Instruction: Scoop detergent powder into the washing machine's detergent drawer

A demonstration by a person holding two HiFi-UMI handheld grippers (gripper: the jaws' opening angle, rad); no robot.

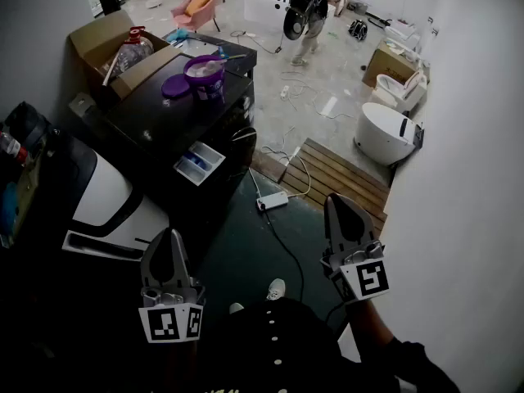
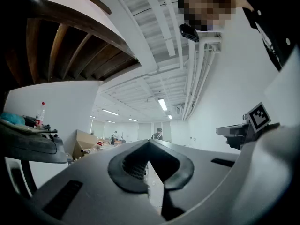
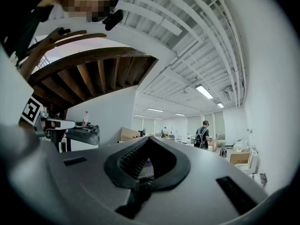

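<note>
The dark washing machine [image 1: 164, 117] stands at the left of the head view, with its detergent drawer [image 1: 199, 163] pulled out; white and blue compartments show inside. On its top sit an open purple detergent tub [image 1: 205, 73] and, beside it, the purple lid [image 1: 174, 86]. Both grippers hang low near my body, well short of the machine. My left gripper [image 1: 169, 236] [image 2: 149, 143] is shut and empty. The right gripper [image 1: 338, 201] [image 3: 149, 138] is also shut, with nothing between its tips.
A cardboard box [image 1: 98, 39] holding a big water bottle [image 1: 129, 51] stands behind the machine. A power strip [image 1: 272, 201] and cables lie on the floor by a wooden pallet [image 1: 340, 174]. White toilets [image 1: 385, 131] line the right wall. A person [image 1: 309, 6] walks far off.
</note>
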